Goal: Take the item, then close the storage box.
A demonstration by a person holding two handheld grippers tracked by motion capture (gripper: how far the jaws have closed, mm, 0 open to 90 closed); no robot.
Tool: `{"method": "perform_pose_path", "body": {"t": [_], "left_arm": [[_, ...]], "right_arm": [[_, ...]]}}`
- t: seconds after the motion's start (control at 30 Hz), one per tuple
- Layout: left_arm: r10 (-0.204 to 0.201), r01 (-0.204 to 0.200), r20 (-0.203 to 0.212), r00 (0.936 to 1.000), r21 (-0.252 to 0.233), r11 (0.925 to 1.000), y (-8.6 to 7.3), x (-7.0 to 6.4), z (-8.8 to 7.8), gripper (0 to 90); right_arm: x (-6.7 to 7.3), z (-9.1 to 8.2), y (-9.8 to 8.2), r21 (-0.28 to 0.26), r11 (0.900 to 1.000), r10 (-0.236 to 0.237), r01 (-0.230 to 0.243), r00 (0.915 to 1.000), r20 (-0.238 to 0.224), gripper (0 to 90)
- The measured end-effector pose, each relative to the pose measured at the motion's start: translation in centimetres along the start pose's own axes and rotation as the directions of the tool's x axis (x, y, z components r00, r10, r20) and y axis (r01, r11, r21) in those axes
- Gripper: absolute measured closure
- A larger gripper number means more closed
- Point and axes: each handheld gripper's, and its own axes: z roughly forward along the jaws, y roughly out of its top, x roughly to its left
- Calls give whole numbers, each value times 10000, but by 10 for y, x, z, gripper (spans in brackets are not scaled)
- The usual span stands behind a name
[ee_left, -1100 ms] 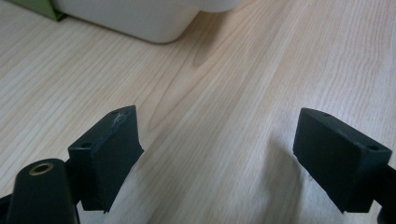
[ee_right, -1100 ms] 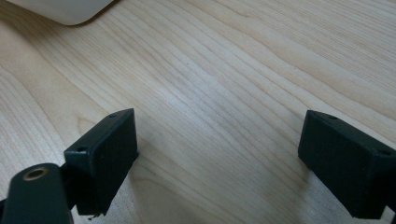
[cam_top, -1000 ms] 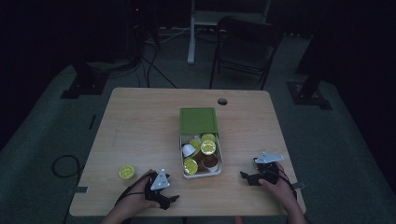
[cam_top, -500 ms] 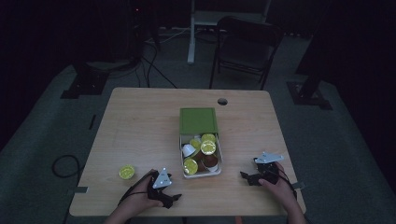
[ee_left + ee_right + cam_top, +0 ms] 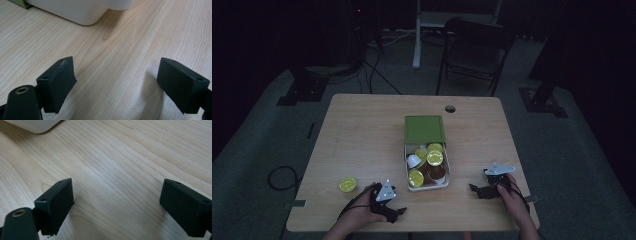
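A white box (image 5: 446, 176) with its green lid (image 5: 424, 129) swung back stands mid-table, holding several capsules with yellow-green foil tops and brown bodies. One loose yellow-green capsule (image 5: 347, 184) lies on the wood at the front left. My left gripper (image 5: 397, 212) rests near the front edge, right of that capsule, open with bare wood between its jaws (image 5: 115, 82); the box's white corner (image 5: 82, 12) is just ahead of it. My right gripper (image 5: 476, 190) rests at the front right, open and empty (image 5: 116, 202), with the box corner (image 5: 32, 125) at its upper left.
The wooden table (image 5: 362, 130) has a round cable hole (image 5: 450, 108) near its far edge. Beyond it stand a dark chair (image 5: 474, 50) and a white desk leg (image 5: 418, 35). Cables (image 5: 279, 175) lie on the dark floor at the left.
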Motion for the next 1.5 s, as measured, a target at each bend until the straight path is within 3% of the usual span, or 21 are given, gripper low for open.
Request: {"method": "perform_pose_path", "body": {"t": [0.47, 0.67, 0.8, 1.17, 1.5], "left_arm": [[-38, 38, 237, 9997, 3, 10000, 0, 2, -1, 150], [-37, 41, 145, 9999, -258, 9997, 5, 3, -6, 150], [-17, 21, 89, 10000, -509, 9987, 11, 2, -7, 150], [117, -120, -40, 9999, -880, 9960, 18, 1, -7, 150], [-128, 91, -260, 9996, -1386, 9903, 22, 4, -7, 150]], "right_arm": [[4, -1, 0, 8, 9997, 245, -245, 9994, 244, 115], [10, -4, 1, -74, 9996, 289, -291, 9994, -168, 115], [17, -8, 6, -378, 9991, 198, -215, 9988, -455, 115], [30, -10, 10, -415, 9984, -419, 391, 9967, -695, 115], [42, -16, 20, -885, 9942, -708, 616, 9920, -1049, 114]]}}
